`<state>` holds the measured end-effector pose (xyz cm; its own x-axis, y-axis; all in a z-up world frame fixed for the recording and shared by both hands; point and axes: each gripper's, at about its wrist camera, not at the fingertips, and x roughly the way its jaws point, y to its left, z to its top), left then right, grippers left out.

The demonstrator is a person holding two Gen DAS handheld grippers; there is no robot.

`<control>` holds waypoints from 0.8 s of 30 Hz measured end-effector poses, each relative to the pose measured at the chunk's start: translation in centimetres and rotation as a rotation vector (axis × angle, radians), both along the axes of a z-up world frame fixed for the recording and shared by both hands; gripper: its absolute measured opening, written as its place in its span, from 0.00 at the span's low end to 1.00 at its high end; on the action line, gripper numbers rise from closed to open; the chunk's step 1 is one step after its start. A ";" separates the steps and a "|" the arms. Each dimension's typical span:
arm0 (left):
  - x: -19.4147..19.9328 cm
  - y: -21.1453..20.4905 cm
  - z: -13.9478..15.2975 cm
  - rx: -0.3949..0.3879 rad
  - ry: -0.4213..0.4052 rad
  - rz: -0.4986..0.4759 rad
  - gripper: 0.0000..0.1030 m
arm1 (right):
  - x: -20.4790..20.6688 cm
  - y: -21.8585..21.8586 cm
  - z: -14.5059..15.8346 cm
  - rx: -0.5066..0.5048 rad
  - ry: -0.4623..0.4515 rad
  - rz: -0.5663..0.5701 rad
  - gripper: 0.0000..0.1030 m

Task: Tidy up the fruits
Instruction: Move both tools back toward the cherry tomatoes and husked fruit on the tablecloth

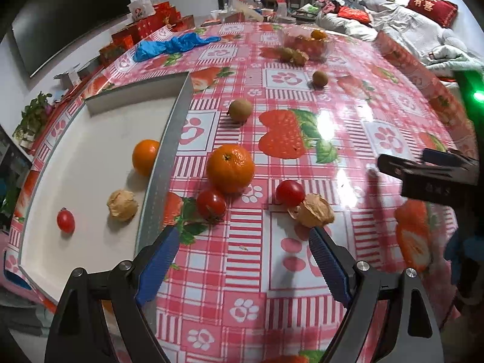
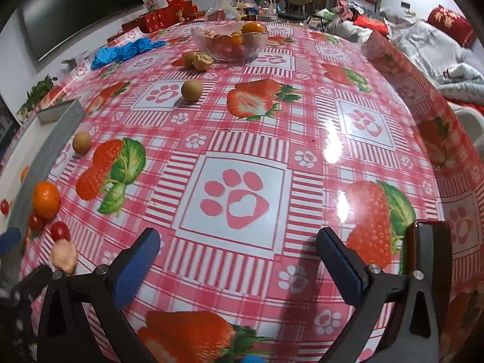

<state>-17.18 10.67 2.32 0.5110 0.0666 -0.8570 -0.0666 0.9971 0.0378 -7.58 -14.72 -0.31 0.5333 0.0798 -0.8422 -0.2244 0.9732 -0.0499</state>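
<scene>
Here the white tray (image 1: 90,157) with grey walls sits at the left of the table, on a pink strawberry-print tablecloth (image 1: 302,272). Inside it lie three fruits, well apart from one another: an orange (image 1: 145,157) against the right wall, a papery husked fruit (image 1: 122,205) nearer the camera, and a cherry tomato (image 1: 65,220) further left.

Just outside the tray's right wall sits a larger orange (image 1: 230,168), with a red tomato (image 1: 211,203) touching its lower left side. A second tomato (image 1: 289,192) lies to the right, touching another husked fruit (image 1: 316,214). Two brown round fruits (image 1: 240,110) (image 1: 320,78) lie further back on the cloth.

At the far end stands a clear glass bowl (image 2: 230,40) holding an orange, small red tomatoes and a husked fruit. Just in front of it, on the cloth, rest a brown fruit and a husked one (image 2: 202,60). A crumpled blue glove (image 2: 127,50) lies to the bowl's left.

The left gripper (image 1: 245,239) hangs above the cloth with its blue pads spread wide and nothing between them; its right pad is close to the husked fruit. The right gripper (image 2: 239,242) is likewise spread wide and empty, over a paw-print square well apart from any fruit.
</scene>
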 end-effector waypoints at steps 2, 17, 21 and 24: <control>0.6 0.1 -0.6 -0.005 0.013 0.019 0.86 | -0.2 0.1 -0.1 -0.007 -0.014 0.014 1.00; 3.3 -1.9 0.1 -0.141 -0.026 -0.053 0.87 | -0.3 0.0 -0.2 0.001 -0.039 0.002 1.00; 2.1 -0.7 0.8 -0.114 -0.048 -0.051 0.87 | -0.2 0.0 -0.2 0.002 -0.046 -0.006 1.00; 1.1 0.6 0.5 -0.102 -0.042 -0.031 0.87 | -0.2 0.0 -0.1 0.001 -0.049 -0.010 1.00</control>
<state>-16.10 11.30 2.80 0.5468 -0.0366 -0.8365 -0.0348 0.9972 -0.0664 -7.74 -14.74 -0.46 0.5746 0.0751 -0.8150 -0.2119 0.9755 -0.0595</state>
